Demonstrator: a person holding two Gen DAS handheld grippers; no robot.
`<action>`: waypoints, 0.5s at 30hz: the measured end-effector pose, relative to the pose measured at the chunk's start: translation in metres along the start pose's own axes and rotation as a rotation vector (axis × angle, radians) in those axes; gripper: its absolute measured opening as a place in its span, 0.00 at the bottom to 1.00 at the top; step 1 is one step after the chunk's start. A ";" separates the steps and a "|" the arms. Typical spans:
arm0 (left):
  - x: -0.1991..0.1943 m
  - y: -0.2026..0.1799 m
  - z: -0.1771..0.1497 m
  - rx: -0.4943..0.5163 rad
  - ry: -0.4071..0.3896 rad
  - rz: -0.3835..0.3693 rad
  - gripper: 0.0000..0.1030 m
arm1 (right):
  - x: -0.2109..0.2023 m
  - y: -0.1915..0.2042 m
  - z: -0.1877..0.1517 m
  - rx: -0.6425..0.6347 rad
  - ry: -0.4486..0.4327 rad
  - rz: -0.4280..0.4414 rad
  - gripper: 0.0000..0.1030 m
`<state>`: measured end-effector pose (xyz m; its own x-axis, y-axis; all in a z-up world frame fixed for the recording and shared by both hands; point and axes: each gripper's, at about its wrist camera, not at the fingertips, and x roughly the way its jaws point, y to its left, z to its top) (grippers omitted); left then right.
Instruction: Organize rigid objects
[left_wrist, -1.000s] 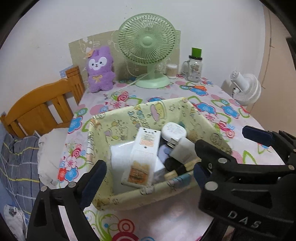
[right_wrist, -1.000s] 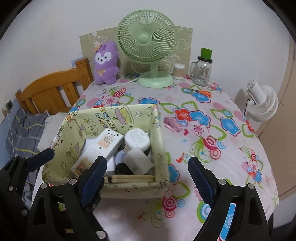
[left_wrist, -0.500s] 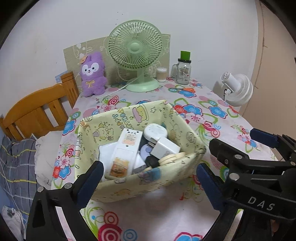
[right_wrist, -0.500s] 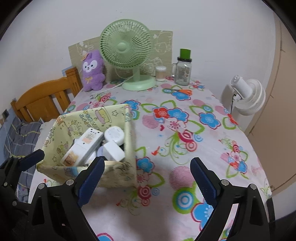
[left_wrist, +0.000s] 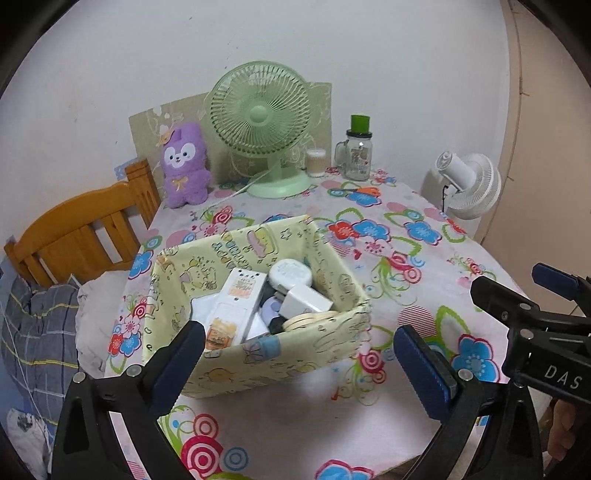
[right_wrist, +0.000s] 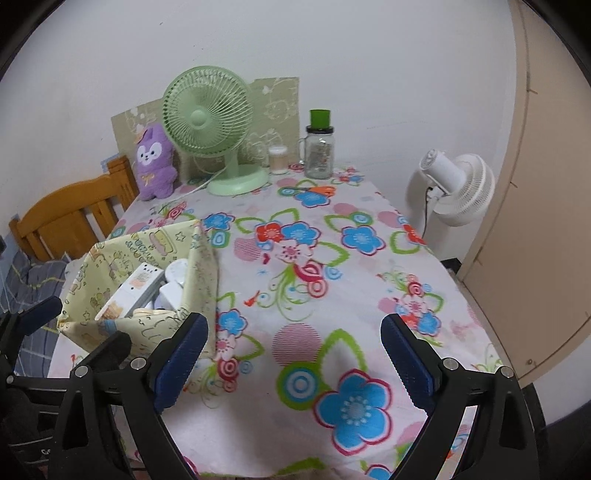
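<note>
Your bench, under its flowered cloth, carries a green fan against the far wall. Nearer you, toward the bench's left side, sits the yellow fabric bin, filled with a white remote, a round white device and a white adapter. Your left gripper hangs just before the bin, jaws spread and empty. Your right gripper hovers over bare cloth beside the bin, jaws spread, nothing between them.

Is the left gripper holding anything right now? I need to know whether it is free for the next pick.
No. The left gripper has its jaws wide apart with nothing between them, short of the yellow fabric basket.
</note>
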<state>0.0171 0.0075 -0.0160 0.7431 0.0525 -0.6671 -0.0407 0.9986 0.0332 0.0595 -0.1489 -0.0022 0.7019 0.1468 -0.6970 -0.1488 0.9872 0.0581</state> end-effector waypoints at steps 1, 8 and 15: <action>-0.002 -0.004 0.000 0.002 -0.005 -0.003 1.00 | -0.003 -0.004 -0.001 0.006 -0.004 -0.004 0.94; -0.017 -0.017 0.002 0.005 -0.026 -0.037 1.00 | -0.028 -0.023 -0.004 0.025 -0.046 -0.033 0.94; -0.034 -0.027 0.001 0.015 -0.084 -0.025 1.00 | -0.053 -0.030 -0.006 0.018 -0.109 -0.089 0.94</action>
<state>-0.0067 -0.0211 0.0066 0.7975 0.0273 -0.6027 -0.0122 0.9995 0.0292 0.0227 -0.1863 0.0283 0.7833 0.0639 -0.6184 -0.0710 0.9974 0.0131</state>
